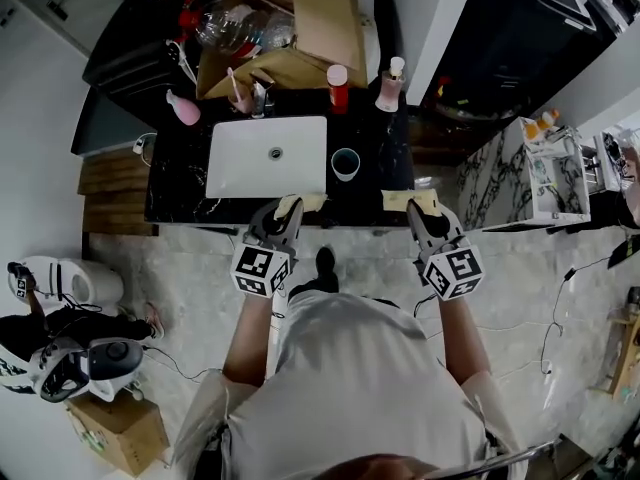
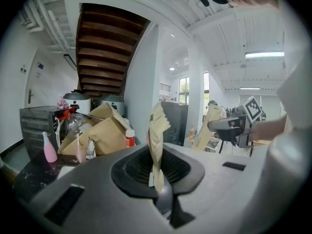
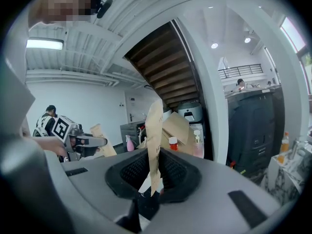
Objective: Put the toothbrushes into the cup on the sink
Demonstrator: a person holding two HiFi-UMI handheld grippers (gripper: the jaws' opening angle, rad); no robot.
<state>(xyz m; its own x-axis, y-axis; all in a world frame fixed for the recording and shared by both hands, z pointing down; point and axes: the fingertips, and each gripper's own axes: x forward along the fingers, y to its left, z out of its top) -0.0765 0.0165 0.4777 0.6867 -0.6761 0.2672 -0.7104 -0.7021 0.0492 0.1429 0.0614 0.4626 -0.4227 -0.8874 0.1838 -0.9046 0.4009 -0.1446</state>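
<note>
Head view has both tongs low over the front edge of the surface (image 1: 180,190), each with a tan paper packet sticking out toward the sink. My guess is those are the toothbrushes in their wrappers, though no brush is actually visible.

The step looks like carrying them to the cup (image 1: 345,164), and the opening is small, so I'd do one at a time. The left paper packet (image 1: 292,204) is the closer one, since the cup stands just past the basin's (image 1: 240,158) right edge, a bit beyond the front edge. Tip the packet upright, bring its free end straight down over the rim, and only let go once it's inside. The cup looks light, so a sideways nudge could knock it toward the basin. No need to go anywhere near the back edge, where the red bottle (image 1: 338,89), the pink bottle (image 1: 183,109) and the cardboard box (image 1: 300,38) crowd things.

Left gripper view: left tongs (image 2: 157,177) are nearly closed, pinching the lower end of that packet (image 2: 157,135), which stands up and looks crumpled at the top.

Right gripper view: right tongs (image 3: 153,179) are likewise clamped down narrow on the right paper packet (image 3: 154,135), gripped low, with the rest poking up.
</note>
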